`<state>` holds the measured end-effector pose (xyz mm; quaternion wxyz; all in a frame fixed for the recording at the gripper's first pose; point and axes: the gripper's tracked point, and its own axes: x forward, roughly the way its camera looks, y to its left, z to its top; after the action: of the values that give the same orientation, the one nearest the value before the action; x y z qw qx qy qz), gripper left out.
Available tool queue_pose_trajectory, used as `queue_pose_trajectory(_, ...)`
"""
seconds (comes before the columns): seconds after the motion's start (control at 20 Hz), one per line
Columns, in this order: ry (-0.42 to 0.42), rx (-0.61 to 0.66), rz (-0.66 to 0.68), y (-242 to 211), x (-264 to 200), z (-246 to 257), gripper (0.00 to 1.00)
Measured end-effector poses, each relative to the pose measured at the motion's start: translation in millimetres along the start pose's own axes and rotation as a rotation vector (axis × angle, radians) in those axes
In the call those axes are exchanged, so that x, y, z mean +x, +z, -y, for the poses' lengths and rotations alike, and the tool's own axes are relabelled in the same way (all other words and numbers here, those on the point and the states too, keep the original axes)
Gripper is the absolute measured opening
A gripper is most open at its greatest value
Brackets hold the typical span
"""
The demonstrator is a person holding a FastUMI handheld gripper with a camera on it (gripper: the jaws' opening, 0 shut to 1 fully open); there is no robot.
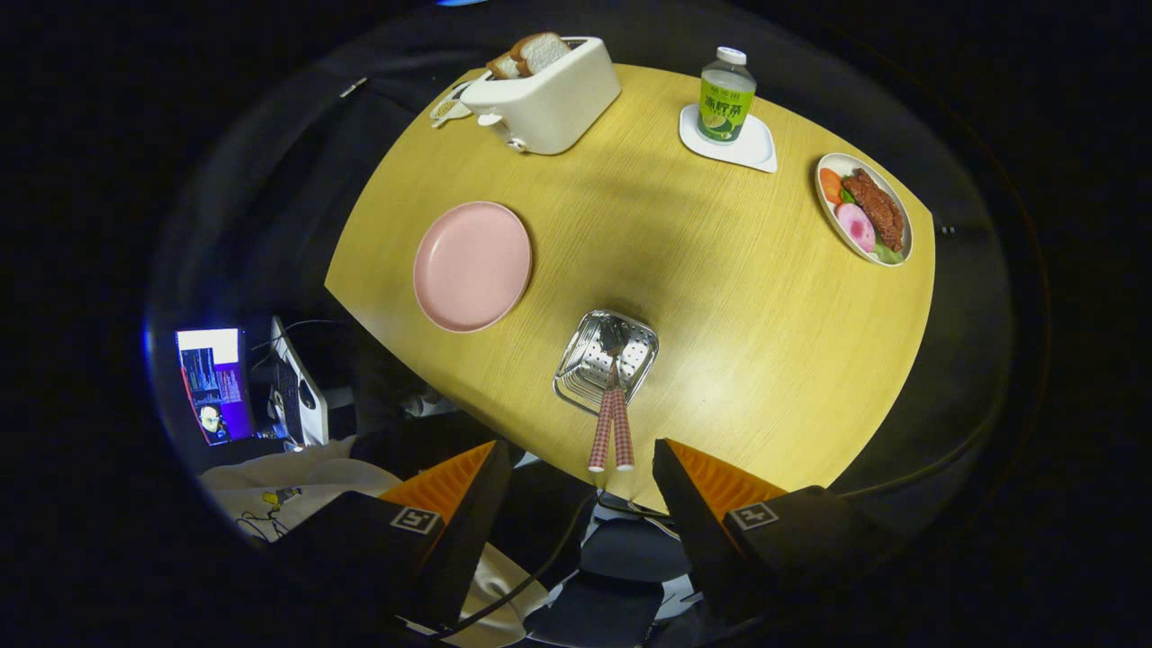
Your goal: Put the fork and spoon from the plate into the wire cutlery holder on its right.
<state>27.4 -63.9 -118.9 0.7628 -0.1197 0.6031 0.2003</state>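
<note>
Our gripper (580, 468) hangs released, fingers wide apart. Just ahead, two checked handles (610, 430), probably fork and spoon, stand in one wire holder (605, 360) beside one bare pink plate (472, 265).

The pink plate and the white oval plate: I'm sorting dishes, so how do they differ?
The pink plate is round and bare; the white oval plate is longer and holds food. The pink plate lies beside the wire cutlery holder, the oval one at the far table edge. Both lie flat. The tongs hang open.
</note>
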Motion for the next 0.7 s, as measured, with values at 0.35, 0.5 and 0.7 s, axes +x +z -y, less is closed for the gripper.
queue_pose_trajectory(0.35,-0.042,0.057,0.325,-3,-42,-19,1.0)
queue_pose_trajectory(0.5,-0.096,0.118,0.529,4,-62,-21,1.0)
queue_pose_trajectory(0.7,-0.152,0.22,0.827,19,-101,-18,1.0)
